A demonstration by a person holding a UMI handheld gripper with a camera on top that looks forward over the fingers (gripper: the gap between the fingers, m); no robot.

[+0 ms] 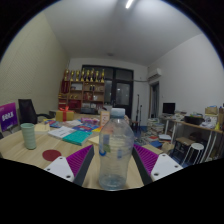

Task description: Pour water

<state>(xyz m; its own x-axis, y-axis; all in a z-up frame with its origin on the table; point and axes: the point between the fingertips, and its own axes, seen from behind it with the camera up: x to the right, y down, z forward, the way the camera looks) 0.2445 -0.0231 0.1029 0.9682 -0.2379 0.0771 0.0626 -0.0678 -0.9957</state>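
Held upright between the two fingers of the gripper (115, 160): a clear plastic bottle (115, 148), with its white cap at the top. Both purple pads (82, 160) close against the sides of the bottle, no gap visible at either side, so probably a firm grasp on its lower body. Long axis of the bottle vertical, straight up from the jaws, neck well above the fingertips. Impossible to tell the water level through the clear wall.

Beyond and to the left of the bottle, on the wooden table (40, 152), a green cup (28, 135), standing upright and well apart from the bottle. Most likely the vessel for the water, though only a judgement from the task. Between cup and bottle, some papers and a teal book (75, 137) flat on the table. A dark red round thing (51, 155) nearer, just beside the left finger.

The key relation for the coming move: cup to the left and ahead of the jaws, bottle axis upright. Needed therefore, first a carry toward the left, then a tilt of the neck over the rim of the cup. Cap seemingly on, a possible obstacle for pouring.
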